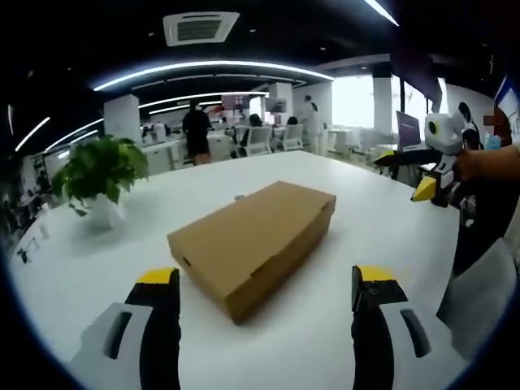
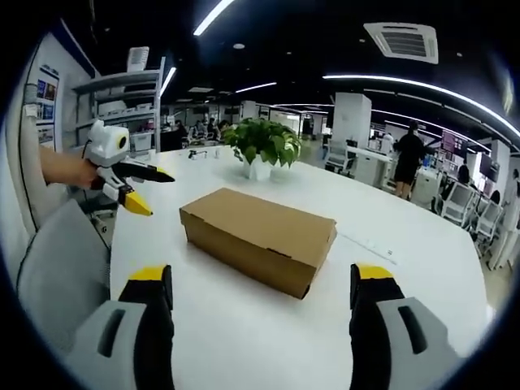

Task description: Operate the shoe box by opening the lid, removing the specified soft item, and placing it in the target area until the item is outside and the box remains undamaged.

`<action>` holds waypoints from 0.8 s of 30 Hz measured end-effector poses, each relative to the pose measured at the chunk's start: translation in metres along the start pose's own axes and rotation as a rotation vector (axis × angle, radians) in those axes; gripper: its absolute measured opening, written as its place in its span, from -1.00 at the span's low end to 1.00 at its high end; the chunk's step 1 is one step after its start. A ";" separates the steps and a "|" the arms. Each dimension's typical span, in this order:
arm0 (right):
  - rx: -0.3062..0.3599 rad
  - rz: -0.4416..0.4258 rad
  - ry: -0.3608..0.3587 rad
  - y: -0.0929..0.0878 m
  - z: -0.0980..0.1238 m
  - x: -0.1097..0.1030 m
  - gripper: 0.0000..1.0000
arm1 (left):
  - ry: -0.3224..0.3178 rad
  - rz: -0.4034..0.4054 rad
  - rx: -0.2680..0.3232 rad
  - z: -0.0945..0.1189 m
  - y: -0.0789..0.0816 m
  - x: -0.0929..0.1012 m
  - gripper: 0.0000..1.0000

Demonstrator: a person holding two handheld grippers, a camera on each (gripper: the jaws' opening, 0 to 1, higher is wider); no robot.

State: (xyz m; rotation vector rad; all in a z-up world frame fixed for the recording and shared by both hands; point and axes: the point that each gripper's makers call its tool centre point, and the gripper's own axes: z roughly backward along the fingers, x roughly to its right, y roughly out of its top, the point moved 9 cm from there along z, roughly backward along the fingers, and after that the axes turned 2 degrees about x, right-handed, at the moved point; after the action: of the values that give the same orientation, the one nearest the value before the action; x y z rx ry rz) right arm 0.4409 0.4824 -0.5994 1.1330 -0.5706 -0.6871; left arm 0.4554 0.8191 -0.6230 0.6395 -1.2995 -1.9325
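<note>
A plain brown cardboard shoe box [image 1: 253, 244], rectangular, lid closed, lies mid-counter on the smooth white counter [image 1: 382, 219]. Left claw [image 1: 266, 305] and right claw [image 2: 262, 301] are both spread wide, gripping nothing. A leafy potted plant [image 2: 262, 145] stands probably near the far edge.

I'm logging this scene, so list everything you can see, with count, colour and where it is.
shoe box: one, brown cardboard, lid closed, middle of the table
table: one, white, under the box
potted plant: one, green leaves in a white pot, on the table beyond the box
office chairs: several, white, background
shelving unit: one, grey, by the wall
standing person: one, dark clothes, background
left gripper: one, yellow-tipped, open, short of the box
right gripper: one, yellow-tipped, open, short of the box
</note>
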 end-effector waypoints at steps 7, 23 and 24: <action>-0.002 0.021 0.041 -0.005 -0.022 0.011 0.65 | 0.035 0.011 -0.017 -0.015 -0.010 -0.004 0.76; -0.084 0.051 0.055 -0.029 -0.068 0.037 0.46 | 0.105 0.033 -0.051 -0.041 -0.023 -0.010 0.60; -0.090 0.052 0.056 -0.030 -0.071 0.038 0.45 | 0.108 0.037 -0.054 -0.044 -0.024 -0.011 0.59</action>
State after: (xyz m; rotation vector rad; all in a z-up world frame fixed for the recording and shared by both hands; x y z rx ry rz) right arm 0.5110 0.4893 -0.6483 1.0471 -0.5149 -0.6287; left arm 0.4876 0.8083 -0.6613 0.6787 -1.1812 -1.8703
